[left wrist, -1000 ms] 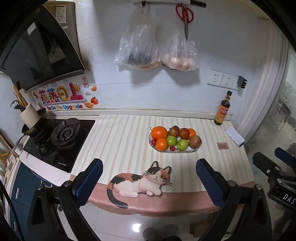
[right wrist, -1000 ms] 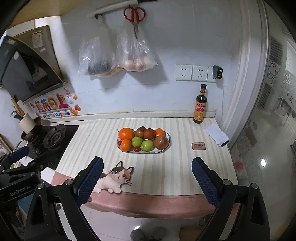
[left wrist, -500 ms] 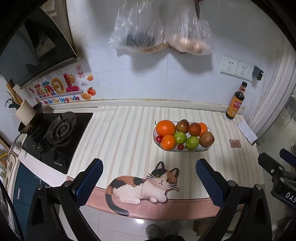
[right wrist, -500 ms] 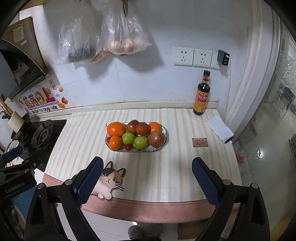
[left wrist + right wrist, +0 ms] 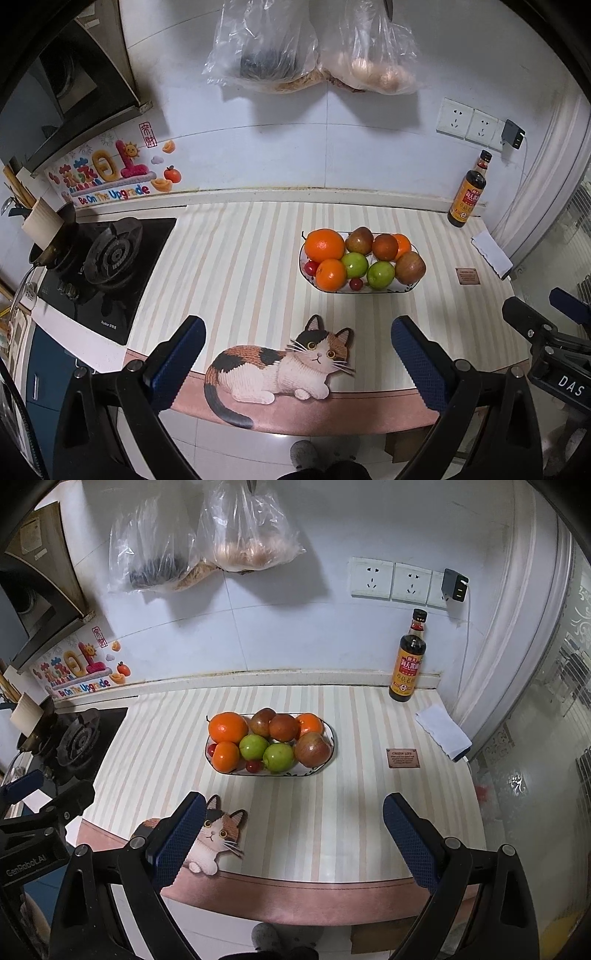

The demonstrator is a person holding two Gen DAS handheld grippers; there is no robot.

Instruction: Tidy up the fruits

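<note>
An oval white fruit plate [image 5: 402,288] [image 5: 328,755] sits mid-counter on the striped mat. It holds oranges [image 5: 324,244] [image 5: 227,727], green apples [image 5: 354,264] [image 5: 254,747], red apples [image 5: 410,267] [image 5: 312,748] and small red cherry tomatoes [image 5: 253,765]. My left gripper [image 5: 297,354] is open and empty, above the counter's front edge, short of the plate. My right gripper [image 5: 291,830] is open and empty, also at the front edge. Each gripper shows at the edge of the other's view.
A cat-shaped mat [image 5: 280,365] [image 5: 216,834] lies at the front edge. A gas stove [image 5: 110,258] with a pan is at left. A soy sauce bottle [image 5: 409,661], a folded white cloth [image 5: 441,731] and a small brown card [image 5: 402,757] are at right. Plastic bags [image 5: 236,535] hang on the wall.
Both grippers have moved forward and lower toward the counter; the plate looks larger and nearer. Both stay open.
</note>
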